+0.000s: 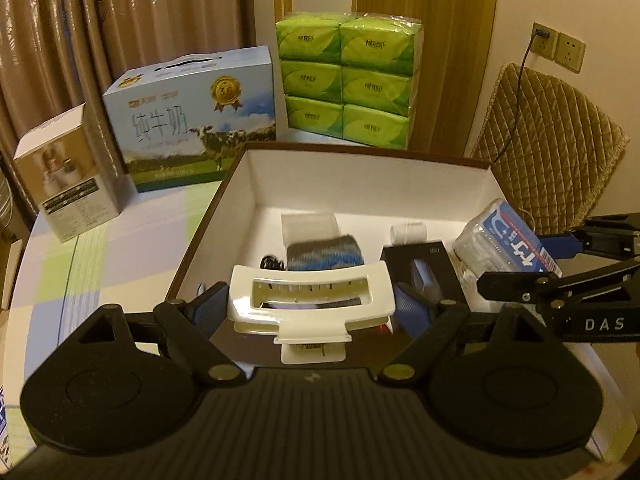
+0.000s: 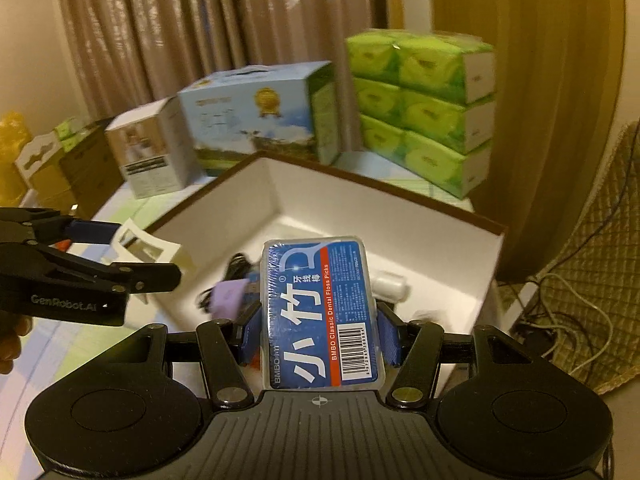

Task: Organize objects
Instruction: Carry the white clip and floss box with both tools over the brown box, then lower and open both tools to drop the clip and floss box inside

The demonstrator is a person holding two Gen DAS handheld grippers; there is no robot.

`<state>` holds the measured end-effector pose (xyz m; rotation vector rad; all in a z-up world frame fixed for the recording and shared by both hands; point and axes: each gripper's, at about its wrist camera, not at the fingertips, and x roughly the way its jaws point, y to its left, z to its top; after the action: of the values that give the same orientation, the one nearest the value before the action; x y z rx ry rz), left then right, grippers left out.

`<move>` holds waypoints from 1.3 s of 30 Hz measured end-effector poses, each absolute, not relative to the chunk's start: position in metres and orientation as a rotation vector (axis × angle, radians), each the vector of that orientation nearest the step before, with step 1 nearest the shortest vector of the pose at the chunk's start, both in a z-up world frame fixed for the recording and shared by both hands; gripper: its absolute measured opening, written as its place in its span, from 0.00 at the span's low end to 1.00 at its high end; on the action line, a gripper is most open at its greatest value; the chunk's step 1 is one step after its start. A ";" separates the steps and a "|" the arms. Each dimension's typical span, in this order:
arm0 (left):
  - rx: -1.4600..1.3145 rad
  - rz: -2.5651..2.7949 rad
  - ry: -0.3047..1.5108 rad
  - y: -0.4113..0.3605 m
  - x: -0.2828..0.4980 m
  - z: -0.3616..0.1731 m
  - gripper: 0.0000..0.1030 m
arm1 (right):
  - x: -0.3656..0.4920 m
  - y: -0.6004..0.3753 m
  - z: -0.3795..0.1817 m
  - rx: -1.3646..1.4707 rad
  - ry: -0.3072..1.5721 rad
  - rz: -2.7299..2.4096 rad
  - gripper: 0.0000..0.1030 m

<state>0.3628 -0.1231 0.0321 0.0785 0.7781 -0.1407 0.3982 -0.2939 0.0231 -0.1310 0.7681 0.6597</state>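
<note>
Both wrist views look down into box (image 1: 360,168).

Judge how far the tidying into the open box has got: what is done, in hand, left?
Done: a roll of thread, a black carton and a small cable already lie in the white-lined box. In hand: the left gripper holds a cream hair claw; the right gripper holds a dental floss pack. Left: setting both down in the box.

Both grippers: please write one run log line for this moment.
left gripper: shut on white hair claw clip | right gripper: shut on dental floss picks box | both above open box
</note>
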 end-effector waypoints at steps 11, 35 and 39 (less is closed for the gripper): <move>0.124 -0.132 0.820 -0.140 0.435 0.008 0.82 | 0.476 -0.305 -0.005 -0.126 0.844 0.536 0.53; 0.158 -0.121 0.951 -0.148 0.517 -0.051 0.83 | 0.525 -0.286 -0.027 -0.254 0.868 0.443 0.53; 0.167 -0.124 0.942 -0.147 0.518 -0.051 0.86 | 0.528 -0.284 -0.029 -0.274 0.874 0.445 0.53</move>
<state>0.5183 -0.1475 -0.0515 0.1671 0.9417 -0.1243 0.5276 -0.2844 -0.0285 -0.2737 0.8735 0.4452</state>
